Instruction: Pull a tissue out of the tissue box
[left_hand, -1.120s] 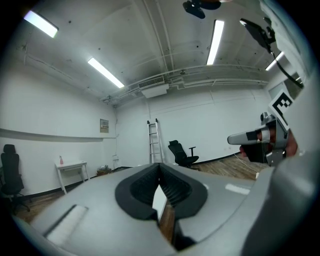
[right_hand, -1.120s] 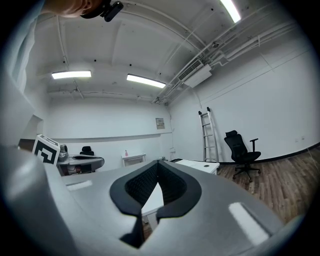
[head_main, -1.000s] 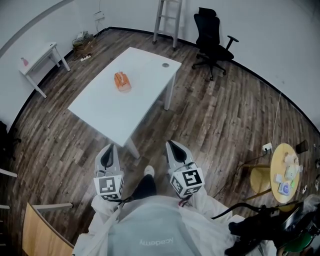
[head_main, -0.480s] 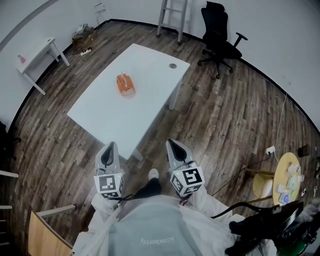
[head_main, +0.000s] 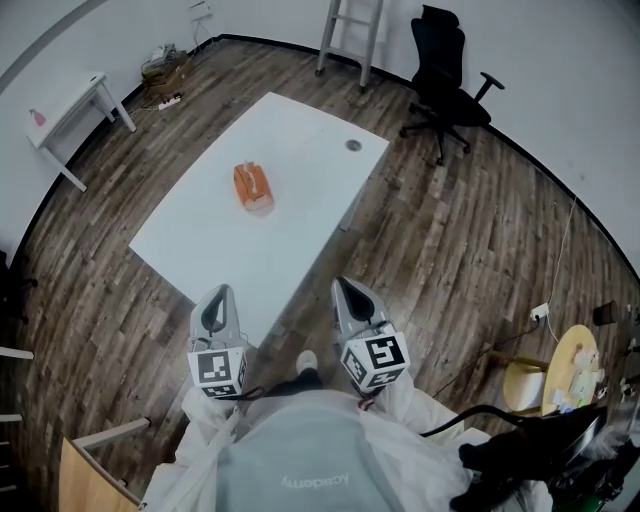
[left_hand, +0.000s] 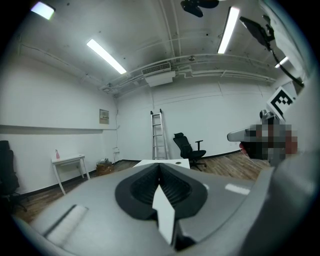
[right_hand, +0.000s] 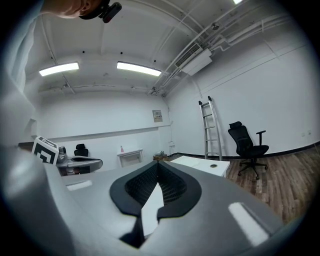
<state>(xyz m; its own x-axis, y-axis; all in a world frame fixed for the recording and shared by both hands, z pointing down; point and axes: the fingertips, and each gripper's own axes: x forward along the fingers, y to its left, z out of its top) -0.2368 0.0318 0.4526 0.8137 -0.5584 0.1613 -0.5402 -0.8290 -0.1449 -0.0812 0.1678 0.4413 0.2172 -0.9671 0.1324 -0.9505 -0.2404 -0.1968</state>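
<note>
Jaws closed pad to pad on the left gripper (left_hand: 160, 170), nothing between them. Orange tissue box (head_main: 253, 187) lies near the middle of the white table (head_main: 300, 130), well ahead of both grippers. Right gripper (right_hand: 158, 167) likewise closed and empty.

Step in hand, as judged: approach to the table; no tissue pulled yet. Next move calls for getting close, opening one pair of jaws and lining it up over the box's top.

Head view alone shows the box. Both gripper views show only the table's far end, a ladder (left_hand: 156, 135) and an office chair (left_hand: 189, 147).
</note>
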